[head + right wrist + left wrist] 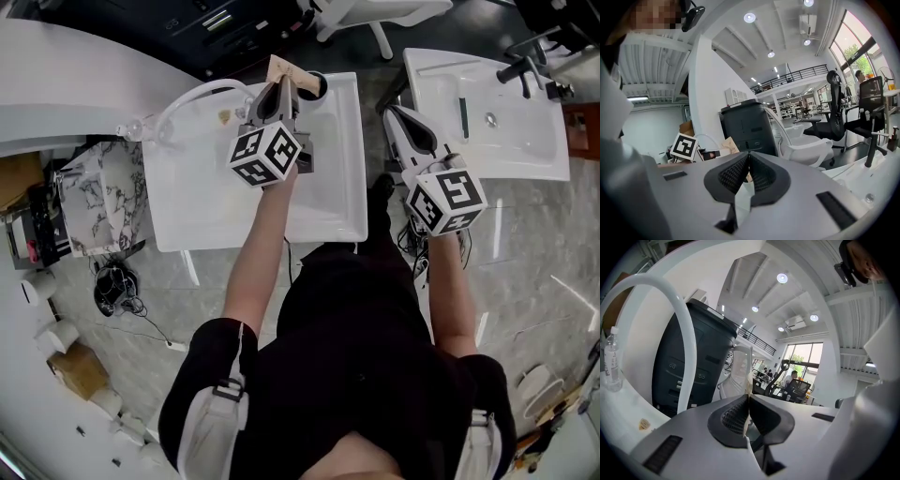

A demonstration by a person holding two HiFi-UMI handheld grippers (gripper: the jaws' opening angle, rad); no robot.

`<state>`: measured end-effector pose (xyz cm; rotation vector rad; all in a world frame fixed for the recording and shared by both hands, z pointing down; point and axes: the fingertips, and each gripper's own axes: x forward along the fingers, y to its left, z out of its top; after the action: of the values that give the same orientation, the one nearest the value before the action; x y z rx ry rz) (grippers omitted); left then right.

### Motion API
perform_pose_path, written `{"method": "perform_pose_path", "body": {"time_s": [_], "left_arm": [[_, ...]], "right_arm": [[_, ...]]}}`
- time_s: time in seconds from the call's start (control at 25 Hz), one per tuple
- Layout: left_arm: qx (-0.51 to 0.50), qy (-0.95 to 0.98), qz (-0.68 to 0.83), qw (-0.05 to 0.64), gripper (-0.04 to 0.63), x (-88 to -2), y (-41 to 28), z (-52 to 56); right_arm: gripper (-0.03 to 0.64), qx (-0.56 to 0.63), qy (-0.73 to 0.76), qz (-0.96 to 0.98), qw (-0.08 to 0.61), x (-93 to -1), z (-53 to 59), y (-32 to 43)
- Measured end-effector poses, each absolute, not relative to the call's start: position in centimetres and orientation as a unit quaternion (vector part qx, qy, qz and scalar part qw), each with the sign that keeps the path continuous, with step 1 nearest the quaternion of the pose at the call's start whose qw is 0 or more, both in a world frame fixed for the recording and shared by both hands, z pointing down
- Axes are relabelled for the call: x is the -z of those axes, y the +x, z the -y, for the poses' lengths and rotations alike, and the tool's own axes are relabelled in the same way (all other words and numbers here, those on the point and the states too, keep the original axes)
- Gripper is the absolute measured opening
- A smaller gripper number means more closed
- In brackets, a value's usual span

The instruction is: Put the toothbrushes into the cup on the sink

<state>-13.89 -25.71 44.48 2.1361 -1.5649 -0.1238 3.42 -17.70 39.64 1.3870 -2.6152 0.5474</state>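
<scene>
White twin sinks fill the frame below us, in an open workshop with office chairs beyond. Our left tool [281, 86] is closed tight on a thin tan piece [280, 67]. The piece juts past the tool's tip and shows only as a pale sliver between the pads in the left gripper view, so we take it for a toothbrush but cannot be sure. The dark cup [316, 86] stands just to the right of that tip, on the far corner of the left sink [347, 217]. Our right tool [392, 112] hangs between the two basins, jaws pressed together on nothing. A dark green toothbrush [462, 117] lies ahead and to its right, in the right sink [553, 171]. As we judge it, the tan piece sits beside the cup's mouth rather than over it. Letting go here would drop it into the basin or knock the cup off its corner perch. The narrow grip could also let the piece swivel. The green brush may skid on the smooth basin if nudged.
</scene>
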Motion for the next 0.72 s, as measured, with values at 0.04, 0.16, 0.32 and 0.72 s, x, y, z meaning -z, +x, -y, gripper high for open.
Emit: {"method": "perform_pose_path", "body": {"time_s": [0.04,0.16,0.32,0.72], "left_arm": [[0.043,0.781,0.573,0.245,0.018,-44.7,-13.8,25.8],[0.04,0.778,0.574,0.253,0.018,-45.5,-13.8,26.0],[0.038,0.773,0.576,0.263,0.018,-46.5,-13.8,26.2],[0.028,0.771,0.571,0.279,0.018,-48.1,-13.8,26.4]], "right_arm": [[0.031,-0.183,0.46,0.866,0.066,-39.7,17.8,3.5],[0.031,-0.186,0.46,0.865,0.067,-40.0,18.0,3.6],[0.031,-0.189,0.46,0.865,0.07,-40.3,18.3,3.6],[0.031,-0.194,0.456,0.865,0.073,-40.7,18.6,3.2]]}}
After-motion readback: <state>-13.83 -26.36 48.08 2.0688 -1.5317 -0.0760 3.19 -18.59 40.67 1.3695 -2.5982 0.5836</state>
